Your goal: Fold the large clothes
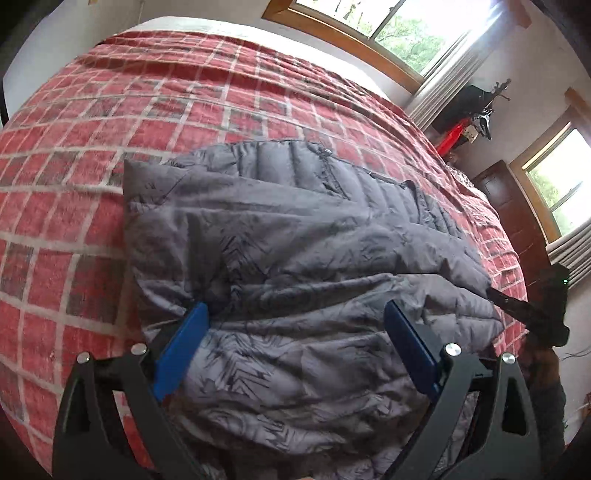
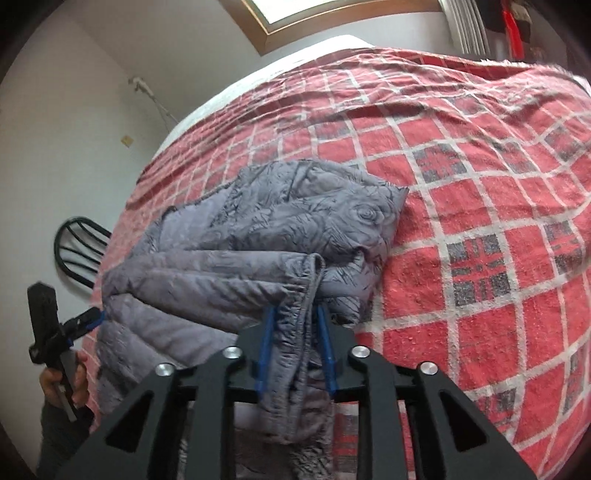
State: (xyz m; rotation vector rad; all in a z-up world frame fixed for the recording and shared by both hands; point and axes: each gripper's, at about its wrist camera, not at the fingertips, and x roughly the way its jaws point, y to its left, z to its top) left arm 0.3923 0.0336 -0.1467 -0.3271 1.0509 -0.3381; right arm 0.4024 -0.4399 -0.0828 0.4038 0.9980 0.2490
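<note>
Grey jacket (image 1: 295, 229) lies folded on the bed (image 1: 92, 147), centre frame. Left tool (image 1: 295, 343) spread wide over its near edge; right tool (image 2: 295, 332) loosely straddles the hem at lower centre, nearer.

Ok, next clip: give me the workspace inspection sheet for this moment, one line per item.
Surface: bed under a red checked blanket, somewhat rumpled.
Job's things: grey quilted jacket, partly folded into a bundle near the bed's edge.
Clutter: nothing seen on the bed besides the jacket.
Grippers: left tongs spread wide over the jacket, gripping nothing; right tongs narrow, a fold of jacket hem between the pads, grip uncertain.
Cables: thin cord on the wall.
Surroundings: windows, dark chair, wooden furniture.
</note>
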